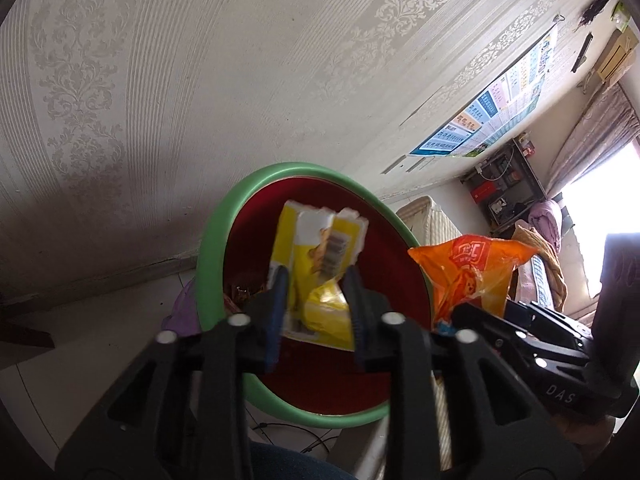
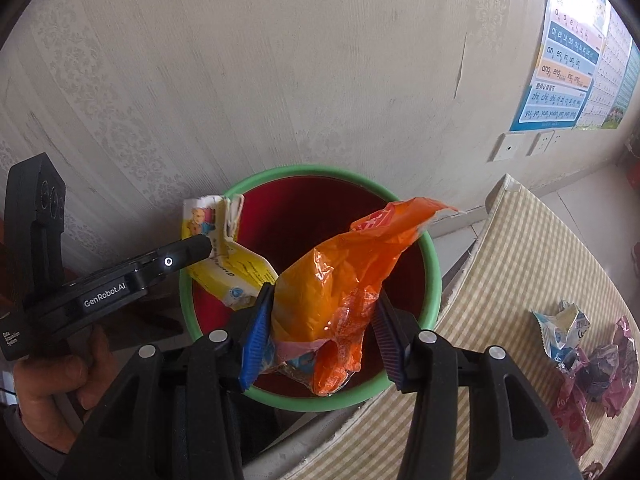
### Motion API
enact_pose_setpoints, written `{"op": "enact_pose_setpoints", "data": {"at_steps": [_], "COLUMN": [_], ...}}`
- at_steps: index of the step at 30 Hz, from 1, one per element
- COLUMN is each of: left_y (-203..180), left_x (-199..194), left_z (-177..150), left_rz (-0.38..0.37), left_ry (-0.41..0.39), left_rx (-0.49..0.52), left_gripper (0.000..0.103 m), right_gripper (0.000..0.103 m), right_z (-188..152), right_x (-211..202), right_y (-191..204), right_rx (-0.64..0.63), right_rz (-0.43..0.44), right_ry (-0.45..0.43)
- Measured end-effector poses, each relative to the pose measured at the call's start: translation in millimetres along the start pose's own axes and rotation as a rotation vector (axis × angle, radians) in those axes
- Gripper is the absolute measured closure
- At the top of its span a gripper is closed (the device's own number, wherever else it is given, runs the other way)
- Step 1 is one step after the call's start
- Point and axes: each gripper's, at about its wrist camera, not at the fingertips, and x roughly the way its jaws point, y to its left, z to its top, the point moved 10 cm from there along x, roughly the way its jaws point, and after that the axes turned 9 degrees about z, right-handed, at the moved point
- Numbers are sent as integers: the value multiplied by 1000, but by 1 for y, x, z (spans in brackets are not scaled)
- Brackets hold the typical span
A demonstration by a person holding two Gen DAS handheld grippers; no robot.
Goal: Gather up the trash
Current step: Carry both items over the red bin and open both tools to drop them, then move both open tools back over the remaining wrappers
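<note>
Against the papered wall, both wrappers hang directly over the green-rimmed bin [image 2: 434, 280]: left tool [image 1: 316, 300] clenching the yellow wrapper [image 1: 316, 276], right tool [image 2: 324, 336] clenching the orange bag [image 2: 336, 280].

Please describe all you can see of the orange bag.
The orange bag is a crinkled, glossy plastic snack wrapper, torn open at its top end, with a printed logo and pink and blue print low down. The right gripper holds it upright above the red bin, beside the yellow wrapper.

Setting was a lived-in home room: damask wallpaper [image 1: 200, 60], children's pinyin chart [image 2: 568, 64], curtained window [image 1: 600, 128], cluttered shelf [image 1: 508, 184], checked mat [image 2: 540, 280].
</note>
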Motion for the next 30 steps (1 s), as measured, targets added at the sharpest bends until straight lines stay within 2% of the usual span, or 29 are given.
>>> {"op": "enact_pose_setpoints", "data": {"at_steps": [1, 6, 8, 12, 19, 23, 30], "left_y": [1, 7, 9, 7, -19, -46, -105], "left_x": [-2, -7, -10, -17, -33, -43, -53], "left_z": [1, 2, 2, 0, -8, -16, -44], "left_rz": [-4, 2, 6, 25, 40, 34, 13], "left_ry": [-6, -21, -25, -33, -37, -37, -20], "left_rx": [-8, -14, -20, -22, 41, 92, 204], "left_gripper": [45, 25, 21, 7, 6, 6, 6], "right_gripper": [52, 34, 30, 23, 16, 15, 14], "right_z": [0, -2, -3, -7, -22, -38, -77], "right_x": [1, -1, -3, -12, -40, -64, -123], "right_y": [-1, -4, -5, -7, -16, -27, -74], "right_rx": [6, 24, 34, 49, 87, 122, 214], "right_rz": [0, 1, 3, -3, -3, -6, -51], "right_ry": [0, -9, -11, -22, -62, -91, -177]}}
